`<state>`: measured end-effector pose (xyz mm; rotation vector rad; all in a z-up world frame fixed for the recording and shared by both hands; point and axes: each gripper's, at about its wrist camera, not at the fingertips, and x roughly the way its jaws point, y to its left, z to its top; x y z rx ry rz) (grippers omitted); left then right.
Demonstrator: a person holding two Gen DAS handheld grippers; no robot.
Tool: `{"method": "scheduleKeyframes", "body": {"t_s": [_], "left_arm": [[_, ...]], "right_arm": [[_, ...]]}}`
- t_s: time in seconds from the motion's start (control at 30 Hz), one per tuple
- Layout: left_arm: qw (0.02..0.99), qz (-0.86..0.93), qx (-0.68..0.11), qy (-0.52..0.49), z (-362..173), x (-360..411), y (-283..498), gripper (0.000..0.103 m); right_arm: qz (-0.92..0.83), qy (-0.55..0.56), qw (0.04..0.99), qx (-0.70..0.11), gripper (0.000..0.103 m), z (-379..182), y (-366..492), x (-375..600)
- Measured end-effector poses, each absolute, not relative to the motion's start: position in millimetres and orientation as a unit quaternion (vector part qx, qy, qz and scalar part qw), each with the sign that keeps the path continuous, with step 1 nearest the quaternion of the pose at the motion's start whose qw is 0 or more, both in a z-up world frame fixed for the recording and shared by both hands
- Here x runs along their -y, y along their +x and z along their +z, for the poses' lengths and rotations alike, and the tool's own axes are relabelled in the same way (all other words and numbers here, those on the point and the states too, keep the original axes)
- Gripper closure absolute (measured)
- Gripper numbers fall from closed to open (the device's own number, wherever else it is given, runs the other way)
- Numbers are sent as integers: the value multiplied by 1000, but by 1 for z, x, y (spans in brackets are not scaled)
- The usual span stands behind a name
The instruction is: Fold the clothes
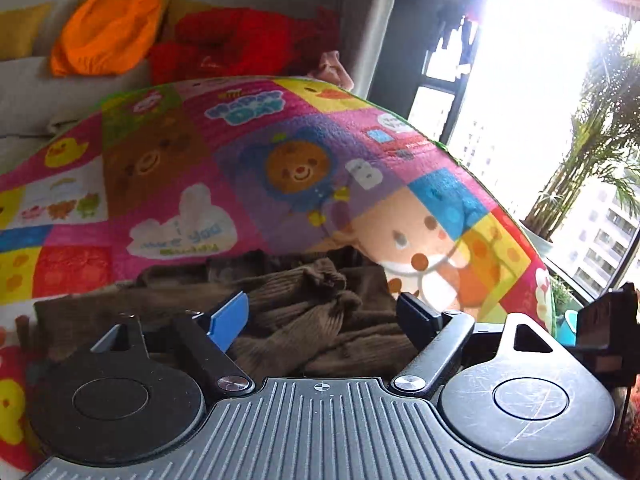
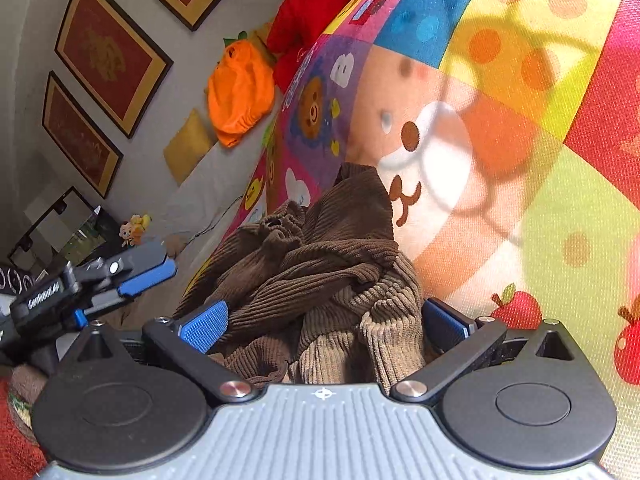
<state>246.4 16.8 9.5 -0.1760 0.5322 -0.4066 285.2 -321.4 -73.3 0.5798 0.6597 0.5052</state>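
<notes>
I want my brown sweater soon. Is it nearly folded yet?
Not yet. Nothing looks folded: the brown sweater lies in a crumpled heap on the colourful blanket. The right gripper has bunched cloth between its fingers; the left gripper is open above it. Spreading it flat and all folds remain.

Only stuff I can actually read is "HAPPY DAY" in blue bubble letters on the colourful patchwork cartoon fleece blanket [image 1: 256, 168] and a "GenRobot.AI"-looking white label on the black left gripper [image 2: 132, 276], rest is too blurry.
</notes>
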Motion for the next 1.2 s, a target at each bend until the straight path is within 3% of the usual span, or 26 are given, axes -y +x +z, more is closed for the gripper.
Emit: {"method": "scheduleKeyframes", "body": {"t_s": [0.17,0.3,0.43,0.57,0.6,0.63,0.67,0.77,0.97,1.07,1.1,1.13,1.17,1.2], "left_arm": [[943,-173,-279,-55,-15,-47,219,8],[945,-155,-282,-59,-25,-53,216,8],[956,-168,-238,16,-8,-22,217,8],[956,-176,-205,117,-6,17,229,8],[953,-178,-205,131,-9,24,233,8],[951,-179,-209,144,-13,31,240,8],[949,-175,-212,153,-17,36,245,8],[950,-161,-210,168,-23,45,260,8],[962,-146,-186,136,-10,45,276,12],[968,-135,-166,130,-1,41,273,32],[970,-127,-162,128,1,37,273,51],[972,-120,-163,122,3,31,273,82],[973,-113,-169,109,7,23,275,93],[976,-105,-173,79,13,6,276,93]], "right_arm": [[251,168,913,-275,0,-23,269,307],[255,148,913,-281,0,7,291,289],[255,155,902,-313,28,-3,339,268],[259,197,875,-358,32,-41,382,253],[260,196,872,-366,39,-50,389,249],[262,193,869,-372,64,-56,394,244],[265,187,869,-375,75,-57,395,240],[283,170,875,-353,86,-34,385,235],[344,152,875,-306,89,34,354,225],[360,129,874,-299,89,49,343,212],[364,123,874,-296,89,53,340,208],[367,117,876,-291,89,58,336,204],[367,110,879,-284,89,62,333,202],[367,106,882,-276,89,66,330,201]]}}
